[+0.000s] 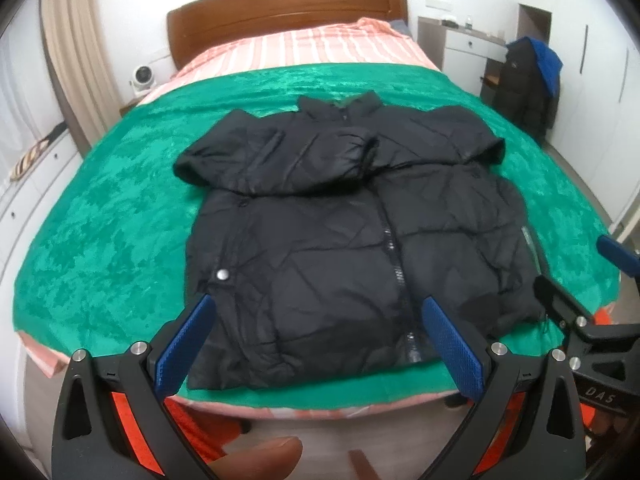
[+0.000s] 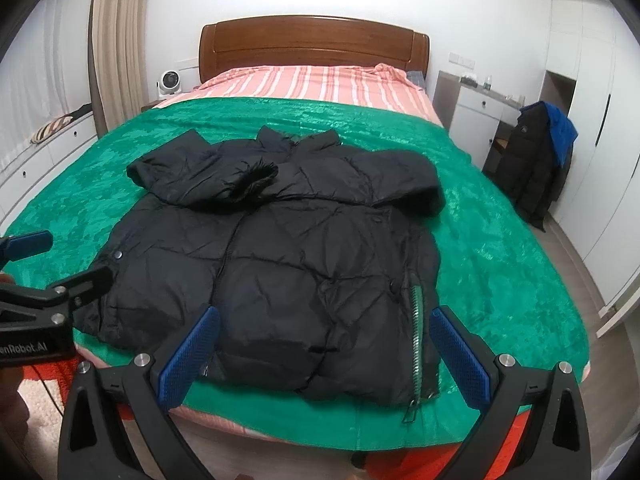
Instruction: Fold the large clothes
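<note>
Blue-padded jaws of the left gripper (image 1: 316, 344) stand wide apart and hold nothing, poised just short of the near hem of the black puffer jacket (image 1: 340, 224). Jaws of the right gripper (image 2: 324, 348) are likewise spread wide and empty, framing the near right corner of the jacket beside its open zipper (image 2: 416, 340). Neither gripper touches the fabric. The jacket lies flat, front side up, collar toward the far end, on the green blanket (image 1: 104, 216) that covers the near part of the bed (image 2: 312, 88); its hem reaches almost to the near edge of the blanket. Both sleeves are already folded inward and lie across the chest, cuffs meeting near the centre line. Judged from this layout, the sleeve stage is complete and the body fold remains: the near hem is to be gripped at both corners and carried toward the collar. The padding is bulky, so the fold may spring back unless pressed down. Another dark coat (image 2: 528, 168) hangs at the far right, well apart.
</note>
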{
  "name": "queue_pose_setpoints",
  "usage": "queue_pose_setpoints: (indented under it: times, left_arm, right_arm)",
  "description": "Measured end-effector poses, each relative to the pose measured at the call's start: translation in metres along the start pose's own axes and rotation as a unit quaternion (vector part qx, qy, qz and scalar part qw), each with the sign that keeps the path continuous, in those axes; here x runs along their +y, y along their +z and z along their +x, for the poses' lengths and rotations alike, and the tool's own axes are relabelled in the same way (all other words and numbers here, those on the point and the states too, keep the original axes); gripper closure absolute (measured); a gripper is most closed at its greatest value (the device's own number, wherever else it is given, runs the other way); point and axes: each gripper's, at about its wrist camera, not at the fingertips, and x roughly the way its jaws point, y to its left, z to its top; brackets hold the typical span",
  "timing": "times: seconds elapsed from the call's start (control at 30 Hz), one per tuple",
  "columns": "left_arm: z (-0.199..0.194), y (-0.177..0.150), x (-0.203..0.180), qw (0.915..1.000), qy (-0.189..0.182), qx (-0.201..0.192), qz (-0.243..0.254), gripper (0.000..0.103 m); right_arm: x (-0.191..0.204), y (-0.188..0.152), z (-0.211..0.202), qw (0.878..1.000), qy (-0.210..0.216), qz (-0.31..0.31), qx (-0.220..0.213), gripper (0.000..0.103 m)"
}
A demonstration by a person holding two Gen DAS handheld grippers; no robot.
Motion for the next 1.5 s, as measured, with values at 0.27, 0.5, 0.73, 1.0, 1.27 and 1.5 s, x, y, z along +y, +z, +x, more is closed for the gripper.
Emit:
queue_pose_setpoints:
  times: [0.27, 0.5, 0.73, 1.0, 1.27, 1.5]
  left_arm:
    - [0.002, -0.004, -0.019, 0.9996, -0.003, 0.003, 0.027, 0.000]
    - [0.004, -0.005, -0.019, 0.9996, -0.004, 0.008, 0.027, 0.000]
    - [0.007, -0.005, -0.011, 0.9998, -0.006, 0.014, 0.016, 0.000]
    - [0.009, -0.005, -0.006, 0.9998, -0.006, 0.019, 0.007, 0.000]
    - [0.008, -0.007, -0.008, 0.9997, -0.007, 0.019, 0.012, 0.000]
    - [0.008, -0.008, -0.011, 0.9995, -0.011, 0.022, 0.018, 0.000]
  right_arm:
    - [-0.007, -0.003, 0.000, 1.000, 0.004, 0.016, 0.000, 0.000]
    - [-0.011, -0.003, 0.002, 1.000, 0.006, 0.024, 0.007, 0.000]
    - [-0.011, -0.003, 0.001, 1.000, 0.002, 0.021, 0.003, 0.000]
    - [-0.010, -0.004, 0.000, 1.000, 0.001, 0.018, 0.003, 0.000]
    - [-0.010, -0.004, 0.001, 1.000, 0.000, 0.019, 0.002, 0.000]
    - [-0.010, -0.004, 0.001, 1.000, 0.000, 0.018, 0.002, 0.000]
